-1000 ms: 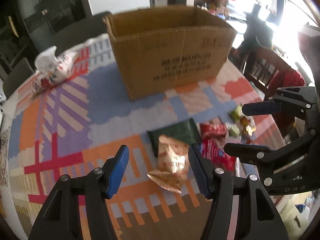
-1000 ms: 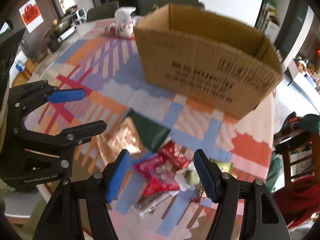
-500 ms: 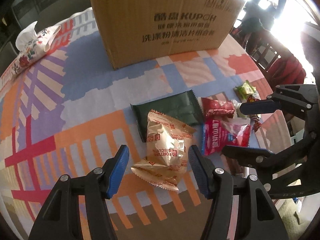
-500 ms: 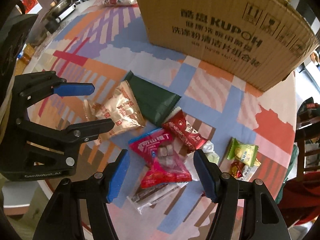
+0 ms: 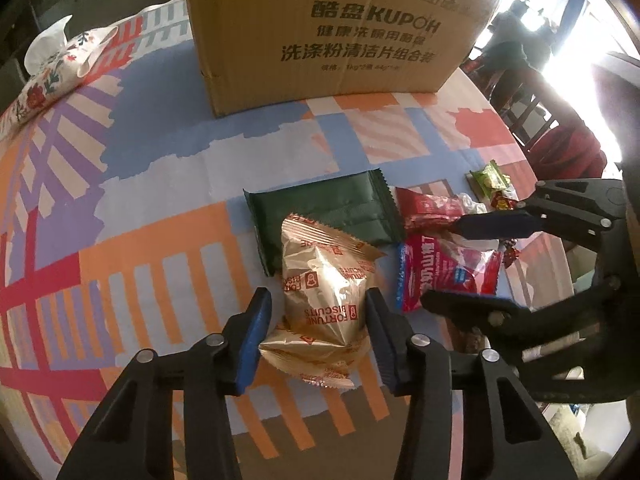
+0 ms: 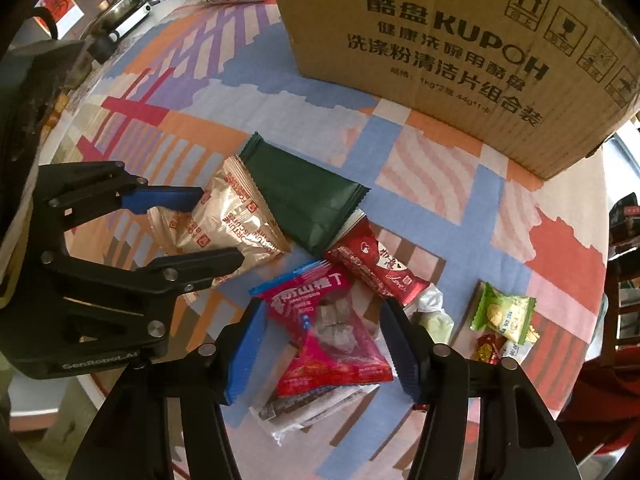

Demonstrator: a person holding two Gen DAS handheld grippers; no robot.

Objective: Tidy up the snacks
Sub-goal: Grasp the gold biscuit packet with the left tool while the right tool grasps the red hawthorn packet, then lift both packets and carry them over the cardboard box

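Gold biscuit pack (image 5: pixel 326 280), lower centre, between spread left gripper (image 5: pixel 318 334) jaws; right gripper (image 6: pixel 324 346) likewise agape; crinkly foil risked slipping.

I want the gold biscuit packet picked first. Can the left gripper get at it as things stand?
Probably yes. The left gripper is open with its fingers on either side of the gold biscuit packet, nothing lying on top. The packet overlaps the dark green packet, and the right gripper is off to one side.

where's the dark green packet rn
The dark green packet lies flat on the tablecloth mid-frame in the left wrist view, in front of the cardboard box, its near edge under the gold fortune biscuits bag.
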